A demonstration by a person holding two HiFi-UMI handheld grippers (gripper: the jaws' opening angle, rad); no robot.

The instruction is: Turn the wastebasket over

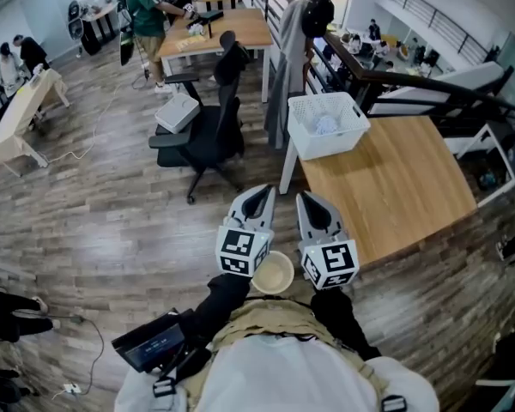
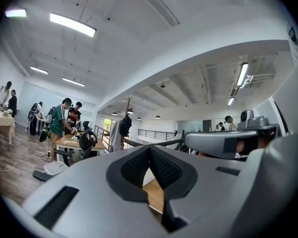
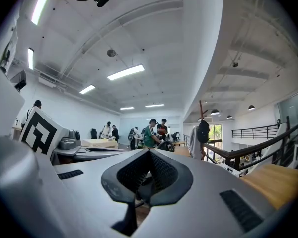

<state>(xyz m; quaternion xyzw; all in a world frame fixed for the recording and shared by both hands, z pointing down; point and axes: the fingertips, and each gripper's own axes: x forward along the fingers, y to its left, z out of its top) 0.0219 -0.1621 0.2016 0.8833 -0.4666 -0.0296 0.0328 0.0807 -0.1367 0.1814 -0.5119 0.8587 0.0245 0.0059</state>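
Observation:
The wastebasket (image 1: pixel 326 124) is a white perforated basket. It stands upright, mouth up, on the far left corner of the wooden table (image 1: pixel 395 187), with something pale inside. My left gripper (image 1: pixel 259 194) and right gripper (image 1: pixel 313 202) are held side by side close to my chest, well short of the basket and touching nothing. In the left gripper view the left gripper (image 2: pixel 150 150) has its dark pads together at the tip with nothing between them. The right gripper (image 3: pixel 149 155) looks the same in its own view. Neither gripper view shows the basket.
A black office chair (image 1: pixel 210 131) stands left of the table. A grey jacket (image 1: pixel 287 50) hangs on a stand behind the basket. A dark railing (image 1: pixel 386 80) runs behind the table. People work at desks (image 1: pixel 227 28) at the back. A round tan object (image 1: pixel 273 273) sits below the grippers.

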